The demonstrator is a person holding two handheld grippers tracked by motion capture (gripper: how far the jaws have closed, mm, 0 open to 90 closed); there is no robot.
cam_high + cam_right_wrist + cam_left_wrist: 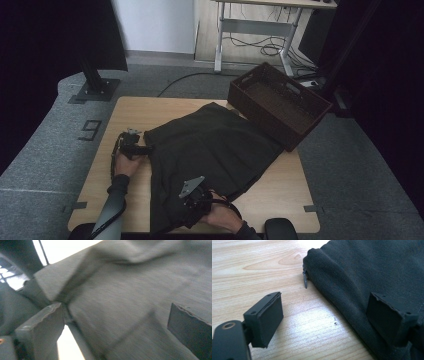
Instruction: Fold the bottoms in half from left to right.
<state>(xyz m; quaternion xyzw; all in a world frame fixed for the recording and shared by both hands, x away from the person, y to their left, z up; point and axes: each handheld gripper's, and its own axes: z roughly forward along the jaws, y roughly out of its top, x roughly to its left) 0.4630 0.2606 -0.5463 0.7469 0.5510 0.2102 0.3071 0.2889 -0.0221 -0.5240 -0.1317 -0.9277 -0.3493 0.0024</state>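
On the wooden table [280,200] lies a dark garment [210,150], spread flat across the middle, reaching from the near edge up toward the far right corner. Looks like a skirt or similar, cannot tell for sure. Woven brown basket [280,102] sits at the far right corner, its near wall just beside or touching the garment's far end.

Left gripper [144,149] sits at the garment's left edge, lying low over the table, pointing toward the cloth. In the left gripper view its jaws are wide apart: one pad over bare wood, the other pad over the cloth. The garment's edge runs between them, nearer the cloth-side pad. Nothing pinched, pads not pressing on anything. Zipper pull [305,280] hangs off the garment's edge ahead of the jaws, tip on the wood, well clear of both pads.

Right gripper [196,200] is over the near part of the garment, close to the table's near edge, hand behind it. In the blurred right gripper view its jaws are spread fully wide, cloth spanning the whole gap between them and folds rising ahead. Pads not closed on the fabric; one pad sits by a seam or fold, whether it touches I cannot tell.
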